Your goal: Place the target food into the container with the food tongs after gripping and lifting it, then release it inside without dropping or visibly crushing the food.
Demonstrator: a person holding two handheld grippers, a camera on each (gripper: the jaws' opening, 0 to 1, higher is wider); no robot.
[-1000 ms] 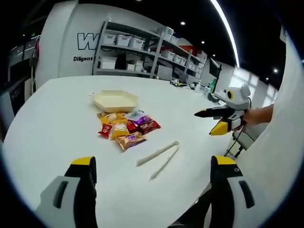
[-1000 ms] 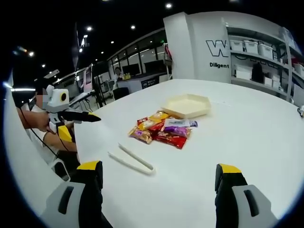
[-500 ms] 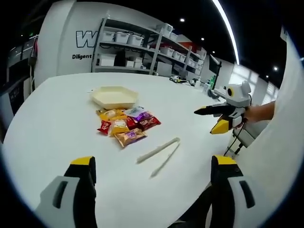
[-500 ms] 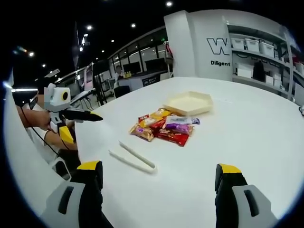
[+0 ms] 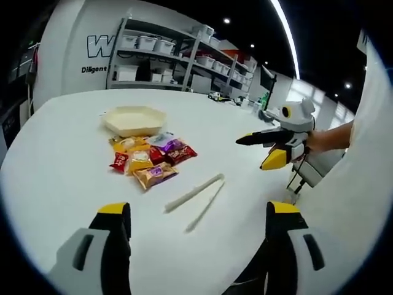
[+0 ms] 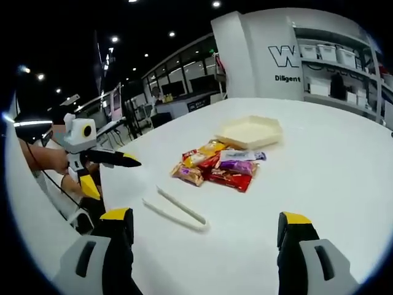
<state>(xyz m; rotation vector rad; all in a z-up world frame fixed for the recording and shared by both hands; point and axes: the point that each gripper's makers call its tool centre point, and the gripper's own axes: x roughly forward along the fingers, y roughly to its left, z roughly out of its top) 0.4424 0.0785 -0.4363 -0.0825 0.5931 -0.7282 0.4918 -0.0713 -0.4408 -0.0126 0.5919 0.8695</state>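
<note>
Grey storage shelves (image 5: 159, 58) are seen behind the round white desk (image 5: 55, 178). Colourful snack packets (image 5: 150, 158) are lying between a cream hexagonal tray (image 5: 134, 120) and pale plastic food tongs (image 5: 195, 198). Both the left tool (image 5: 195, 236) and right tool (image 6: 204, 239) are being held wide apart, gripping nothing.

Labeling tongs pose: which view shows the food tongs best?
Left gripper view: the food tongs lie whole and unblocked on the table, both arms visibly spread. Right gripper view shows them whole too, but smaller, with the arms closer together.

Lab or showroom, storage shelving (image 5: 161, 58), logo wall (image 6: 288, 52), white table (image 6: 344, 160)
</note>
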